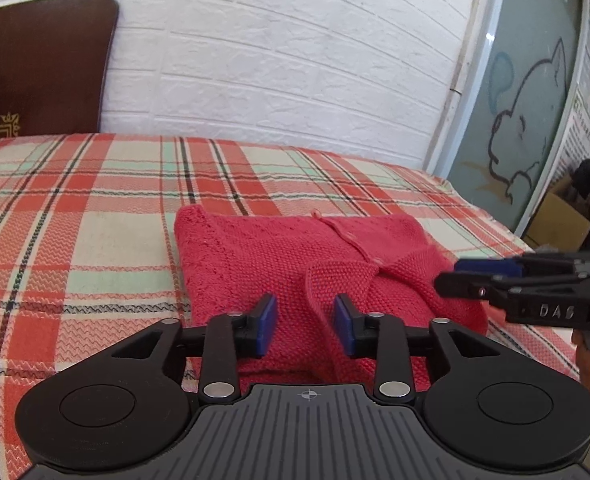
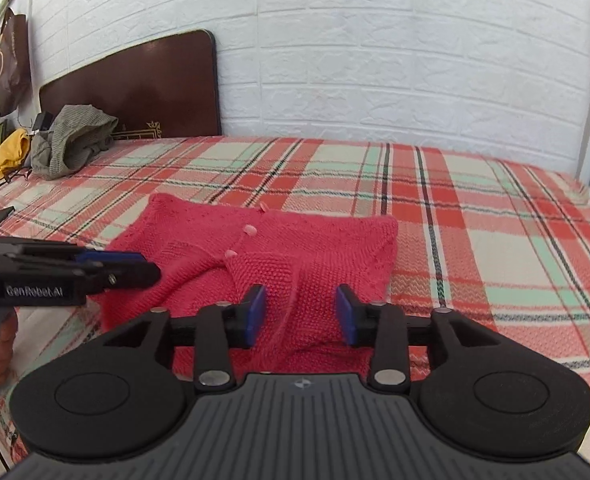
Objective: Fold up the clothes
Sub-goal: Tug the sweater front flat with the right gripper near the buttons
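A red knitted cardigan [image 1: 279, 264] lies folded into a rough square on the plaid bed sheet [image 1: 75, 220]; small pink buttons run along its front. My left gripper [image 1: 305, 322] hovers over its near edge, open, with a raised fold of knit between the blue pads and neither pad pressing on it. From the right, my right gripper [image 1: 449, 278] reaches in over the cardigan's near right corner. In the right wrist view the cardigan [image 2: 327, 248] lies under my right gripper [image 2: 299, 316], which is open above its near edge. There my left gripper [image 2: 151, 270] comes in from the left.
A brown headboard [image 2: 143, 84] leans on the white brick wall. A grey-green heap of clothes [image 2: 71, 140] and a yellow cloth [image 2: 9, 152] sit at the bed's far left. A frosted glass door [image 1: 523, 120] and a cardboard box [image 1: 559, 216] stand to the right.
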Motion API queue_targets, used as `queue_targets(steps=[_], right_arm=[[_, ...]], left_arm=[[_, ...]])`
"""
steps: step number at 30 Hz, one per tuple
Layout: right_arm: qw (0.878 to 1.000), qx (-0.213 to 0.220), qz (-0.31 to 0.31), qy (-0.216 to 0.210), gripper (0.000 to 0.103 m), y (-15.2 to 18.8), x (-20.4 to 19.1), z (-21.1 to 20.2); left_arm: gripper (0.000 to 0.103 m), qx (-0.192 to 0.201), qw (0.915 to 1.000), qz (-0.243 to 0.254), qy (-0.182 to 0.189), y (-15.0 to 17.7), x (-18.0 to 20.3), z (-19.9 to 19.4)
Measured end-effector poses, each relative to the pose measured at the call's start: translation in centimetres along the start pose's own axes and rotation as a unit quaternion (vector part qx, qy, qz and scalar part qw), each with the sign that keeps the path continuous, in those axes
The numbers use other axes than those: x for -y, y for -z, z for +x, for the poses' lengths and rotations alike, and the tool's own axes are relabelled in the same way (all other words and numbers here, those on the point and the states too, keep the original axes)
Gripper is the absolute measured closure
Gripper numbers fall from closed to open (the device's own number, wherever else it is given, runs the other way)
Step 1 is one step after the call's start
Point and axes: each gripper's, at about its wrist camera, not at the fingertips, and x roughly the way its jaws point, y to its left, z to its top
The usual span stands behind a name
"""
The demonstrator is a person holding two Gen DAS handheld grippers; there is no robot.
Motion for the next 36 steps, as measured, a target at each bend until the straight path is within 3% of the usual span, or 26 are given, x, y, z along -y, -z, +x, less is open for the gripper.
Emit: queue_targets(steps=[7,8,9,10,13,19,25,30,36], right_arm=[[0.998,0.040,-0.014,-0.051,0.061,-1.8,-1.4,-1.6],[0.997,0.043,-0.015,-0.065,0.062,-2.0,-1.6,-1.8],[0.995,0.042,-0.012,-0.086,0.072,-2.2,-1.9,-1.9],[0.994,0.036,-0.007,-0.106,0.083,-2.3,-2.0,-1.9],[0.988,0.008,0.011,-0.157,0.093,-2.4,-2.5,-1.1],[0.983,-0.024,0.008,-0.183,0.095,-1.8,-3.0,-0.7],[0.985,-0.053,0.000,-0.164,0.095,-1.3,-3.6,0.7],[0.989,-0.036,0.036,-0.136,0.095,-2.0,-2.5,2.7],[0.986,-0.064,0.044,-0.147,0.095,-2.0,-2.2,5.8]], left_arm=[[0.050,-0.002,0.9999,-0.010,0.008,-0.1,-0.5,0.2],[0.050,-0.002,0.9999,-0.012,0.009,-0.1,-0.6,0.2],[0.050,-0.002,0.9998,-0.014,0.010,-0.1,-0.6,0.2],[0.050,-0.001,0.9998,-0.016,0.011,-0.1,-0.7,0.2],[0.050,0.000,0.9996,-0.023,0.016,0.0,-0.9,0.2],[0.050,0.002,0.9990,-0.038,0.024,0.0,-1.5,0.2],[0.050,0.005,0.9976,-0.058,0.036,0.0,-2.3,0.2],[0.050,0.007,0.9973,-0.062,0.037,0.1,-2.4,0.1],[0.050,0.016,0.9968,-0.069,0.037,-0.1,-2.5,-0.8]])
